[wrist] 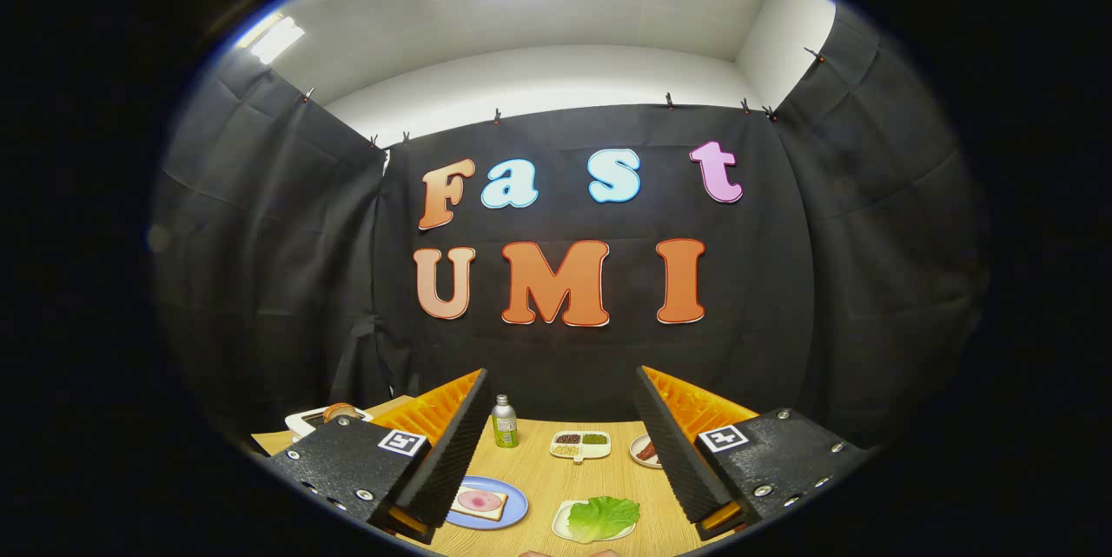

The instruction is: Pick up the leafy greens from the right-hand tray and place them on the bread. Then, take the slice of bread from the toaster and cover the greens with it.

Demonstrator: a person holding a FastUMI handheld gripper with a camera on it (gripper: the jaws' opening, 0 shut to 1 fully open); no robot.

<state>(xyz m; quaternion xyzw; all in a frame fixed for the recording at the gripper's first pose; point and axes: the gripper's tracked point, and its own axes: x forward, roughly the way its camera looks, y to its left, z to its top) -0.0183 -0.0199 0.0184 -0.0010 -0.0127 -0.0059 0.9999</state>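
My gripper [560, 392] is held high above a wooden table [543, 466], its two fingers spread wide with nothing between them. Below and between the fingers, leafy greens [604, 516] lie on a small white tray [565, 524]. Left of that, by the left finger, a blue plate [512, 506] carries a slice of bread [477, 502] with a pink round of ham on it. Beyond the left finger stands a white toaster [304, 423] with a browned slice of bread [339, 410] showing at its top.
A small green bottle [504, 422] stands at the back of the table. Beside it sits a white divided dish [580, 444] of beans and seeds. A small plate [645, 450] with reddish food peeks from behind the right finger.
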